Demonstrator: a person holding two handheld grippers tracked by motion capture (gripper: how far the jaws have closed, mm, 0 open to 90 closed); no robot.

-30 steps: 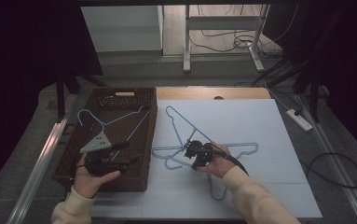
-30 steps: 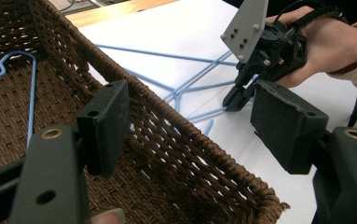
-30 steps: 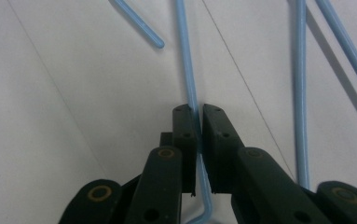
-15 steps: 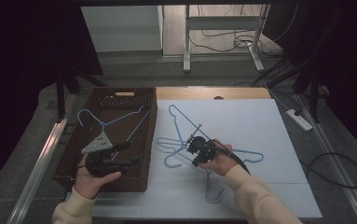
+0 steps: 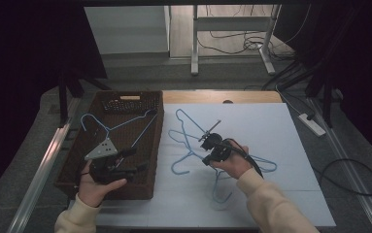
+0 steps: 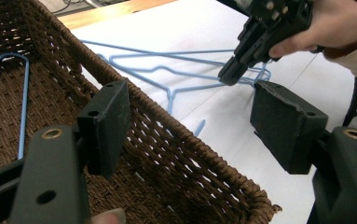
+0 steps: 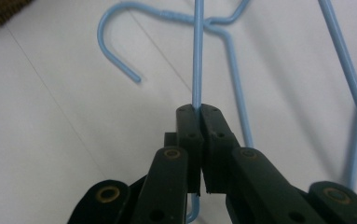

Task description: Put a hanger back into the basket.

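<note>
- right gripper (image 7: 198, 108): jaws pinched tight on a wire of a blue hanger (image 7: 197, 56); in the high view, at table centre, basket at its 9 o'clock
- held blue hanger on the white sheet (image 5: 280, 126), tangled with other blue hangers (image 5: 183, 127), hook (image 7: 115, 28) at 11 o'clock from the jaws
- left gripper (image 6: 190, 121): jaws wide apart, nothing between, over the wicker basket (image 5: 125, 99) near its right rim
- basket hanger (image 5: 110, 128) lies inside, 12 o'clock of left gripper

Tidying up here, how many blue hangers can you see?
4: one hanger in the basket, three overlapping on the white sheet, one clamped by the right gripper; overlap may hide another.
</note>
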